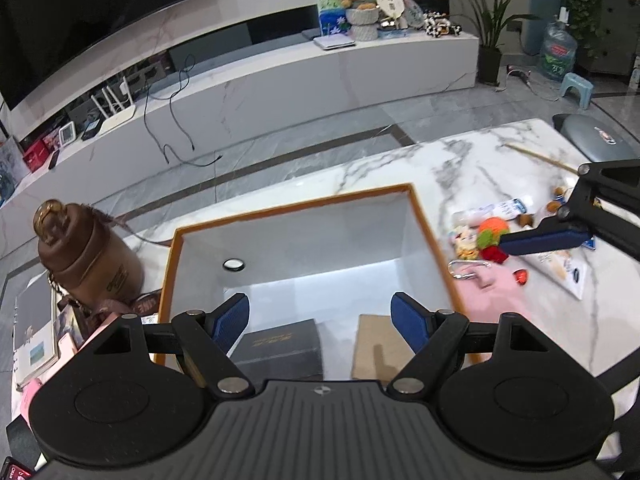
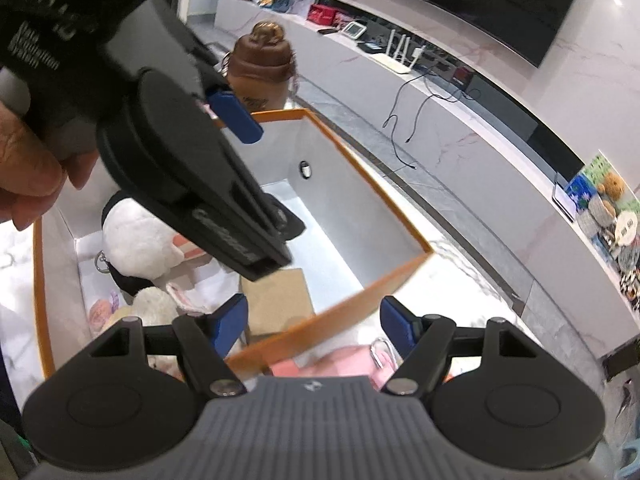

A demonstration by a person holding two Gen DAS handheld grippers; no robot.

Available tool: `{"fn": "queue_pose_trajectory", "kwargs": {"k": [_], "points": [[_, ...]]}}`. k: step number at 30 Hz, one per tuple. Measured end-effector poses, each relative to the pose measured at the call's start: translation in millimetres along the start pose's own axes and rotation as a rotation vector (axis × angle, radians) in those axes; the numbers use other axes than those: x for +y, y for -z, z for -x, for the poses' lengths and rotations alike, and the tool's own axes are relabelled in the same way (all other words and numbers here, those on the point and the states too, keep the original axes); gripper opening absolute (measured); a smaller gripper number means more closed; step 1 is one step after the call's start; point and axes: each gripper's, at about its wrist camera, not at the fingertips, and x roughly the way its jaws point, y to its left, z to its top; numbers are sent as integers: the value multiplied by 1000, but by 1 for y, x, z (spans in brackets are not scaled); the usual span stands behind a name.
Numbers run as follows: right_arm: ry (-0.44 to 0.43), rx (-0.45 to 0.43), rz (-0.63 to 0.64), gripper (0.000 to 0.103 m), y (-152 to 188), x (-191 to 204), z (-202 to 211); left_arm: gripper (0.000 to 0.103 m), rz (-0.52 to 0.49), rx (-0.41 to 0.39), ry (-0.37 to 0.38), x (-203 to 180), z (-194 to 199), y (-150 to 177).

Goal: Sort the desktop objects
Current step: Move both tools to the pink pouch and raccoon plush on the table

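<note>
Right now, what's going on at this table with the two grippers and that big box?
A person is sorting tabletop clutter into an orange-rimmed white box on a marble table. Both handheld grippers are over it, open and holding nothing: the left gripper above a black box and a flat brown cardboard piece already inside, alongside a white plush toy. The right gripper is at the box's edge. An orange-and-green knitted toy and other small items lie outside.

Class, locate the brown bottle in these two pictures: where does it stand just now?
The brown bottle stands upright on the marble table, just outside the left wall of the orange-rimmed box in the left wrist view; the right wrist view shows it beyond the box's far corner.
</note>
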Motion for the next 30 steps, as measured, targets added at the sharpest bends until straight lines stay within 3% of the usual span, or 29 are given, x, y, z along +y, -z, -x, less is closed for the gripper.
{"fn": "queue_pose_trajectory", "kwargs": {"k": [5,9,20,24,30], "points": [[3,-12,-50,75,12,-27,7,92,-3,-13,17,-10,2,0],[34,30,-76,75,37,-45,5,92,-14,-35,47,-24,3,-3],[110,121,-169,75,101,-88,10,92,-124,-52,185,-98,-7,-7],[130,139,-202,75,120,-102,15,92,-163,-71,171,-126,-12,0],[144,161,-241,75,141,-117,22,92,-132,-57,175,-157,-26,14]]}}
